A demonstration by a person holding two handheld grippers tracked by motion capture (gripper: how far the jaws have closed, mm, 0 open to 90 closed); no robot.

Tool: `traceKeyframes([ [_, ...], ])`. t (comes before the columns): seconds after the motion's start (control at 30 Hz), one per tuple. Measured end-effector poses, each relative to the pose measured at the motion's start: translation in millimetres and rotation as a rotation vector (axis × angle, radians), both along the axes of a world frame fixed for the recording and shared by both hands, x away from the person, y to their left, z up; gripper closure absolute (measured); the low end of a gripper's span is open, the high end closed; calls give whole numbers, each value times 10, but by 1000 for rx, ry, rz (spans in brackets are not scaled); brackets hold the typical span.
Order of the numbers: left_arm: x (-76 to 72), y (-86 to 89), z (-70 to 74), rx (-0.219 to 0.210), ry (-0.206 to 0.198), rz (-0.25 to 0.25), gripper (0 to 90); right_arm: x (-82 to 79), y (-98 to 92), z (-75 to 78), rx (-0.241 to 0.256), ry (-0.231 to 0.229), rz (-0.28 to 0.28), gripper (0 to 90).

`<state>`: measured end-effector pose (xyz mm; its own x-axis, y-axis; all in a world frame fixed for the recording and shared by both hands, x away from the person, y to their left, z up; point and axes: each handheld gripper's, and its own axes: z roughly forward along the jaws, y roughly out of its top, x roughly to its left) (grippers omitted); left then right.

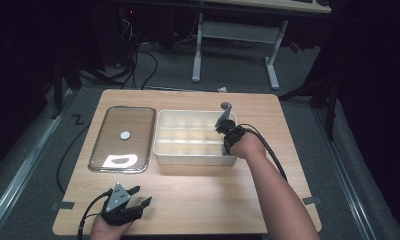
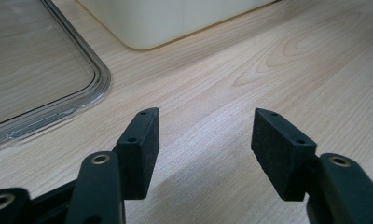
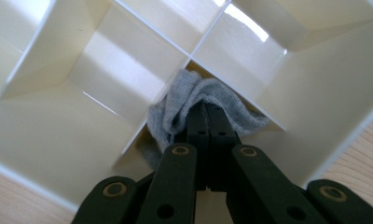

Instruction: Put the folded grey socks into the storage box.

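I am pinching a grey cloth (image 3: pixel 208 107) in my right gripper (image 3: pixel 207 122), jaws pressed together, over a compartment at the divided box's (image 1: pixel 160 150) right end; lowering straight keeps it off the dividers. My left gripper (image 2: pixel 203 140) is resting spread on the bench (image 1: pixel 198 190).

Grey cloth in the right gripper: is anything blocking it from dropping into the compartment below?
Nothing visible blocks it. The right gripper is shut on the grey cloth, which hangs over the divided box beside a divider wall; the cells around it look empty.
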<state>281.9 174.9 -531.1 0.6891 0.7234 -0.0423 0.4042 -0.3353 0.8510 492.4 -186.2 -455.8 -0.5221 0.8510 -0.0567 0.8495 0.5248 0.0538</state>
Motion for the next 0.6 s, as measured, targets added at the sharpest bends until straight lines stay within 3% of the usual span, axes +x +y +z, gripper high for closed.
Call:
traceKeyframes([
  [0.37, -8, -15, -2, 3, 2, -5, 423, 67, -31, -121, 41, 61, -56, 900],
  [0.47, -10, -10, 5, 4, 4, -4, 424, 72, -29, -129, 34, 49, -28, 900],
  [0.6, -12, 4, 16, -6, -4, 12, 424, 52, -24, -128, 33, 39, -41, 900],
])
